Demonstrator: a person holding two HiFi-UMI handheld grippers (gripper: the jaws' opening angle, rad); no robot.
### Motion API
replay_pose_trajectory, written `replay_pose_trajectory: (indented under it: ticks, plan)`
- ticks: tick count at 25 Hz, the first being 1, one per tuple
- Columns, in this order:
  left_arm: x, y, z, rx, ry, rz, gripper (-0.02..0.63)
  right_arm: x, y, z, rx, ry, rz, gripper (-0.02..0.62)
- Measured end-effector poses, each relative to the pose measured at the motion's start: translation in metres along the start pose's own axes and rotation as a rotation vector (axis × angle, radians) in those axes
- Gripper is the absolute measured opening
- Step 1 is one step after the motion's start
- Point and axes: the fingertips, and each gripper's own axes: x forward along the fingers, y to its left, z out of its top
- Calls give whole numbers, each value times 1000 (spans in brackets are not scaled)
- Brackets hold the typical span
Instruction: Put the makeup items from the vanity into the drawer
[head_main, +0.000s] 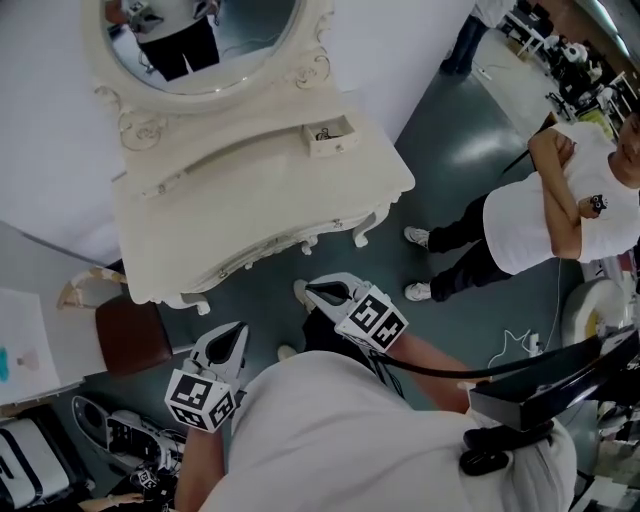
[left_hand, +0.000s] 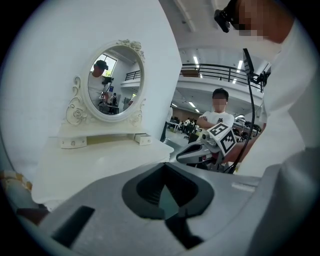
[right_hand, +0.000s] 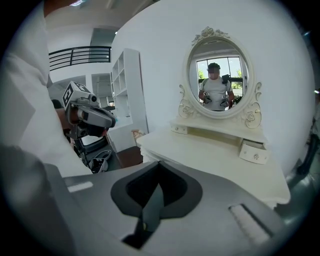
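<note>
In front of the white vanity (head_main: 250, 200), well clear of it, the left gripper (head_main: 237, 332) and right gripper (head_main: 312, 291) are both clenched and empty. The vanity's small drawer (head_main: 332, 137) stands open.

A cream-white vanity desk (head_main: 250, 210) with carved scroll legs stands against a plain white wall (head_main: 400, 40). An oval mirror in an ornate cream frame (head_main: 250, 45) rises from its back shelf, and bright windows show reflected in the glass. The dark grey-green glossy floor (head_main: 470, 140) catches pale patches of light. A brown square seat (head_main: 130, 335) sits just beside one end of the desk. A tall white open shelf unit (right_hand: 129, 90) stands along the wall. Overhead, a black-railed upper gallery (left_hand: 220, 72) runs beneath bright ceiling strip lights (left_hand: 196, 60).
</note>
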Motion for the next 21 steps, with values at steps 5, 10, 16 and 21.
replay_pose_trajectory:
  ticks: [5, 10, 16, 21]
  plan:
    - [2, -7, -5, 6, -4, -9, 0, -7, 11, -4, -10, -5, 5, 0]
    - [2, -13, 0, 18, -16, -20, 0, -13, 13, 0, -24, -7, -6, 0]
    - [5, -18, -4, 27, -26, -16, 0, -16, 12, -4, -43, -18, -11, 0]
    - [7, -15, -7, 37, -44, 19, 0, -12, 7, -3, -74, -44, 4, 0]
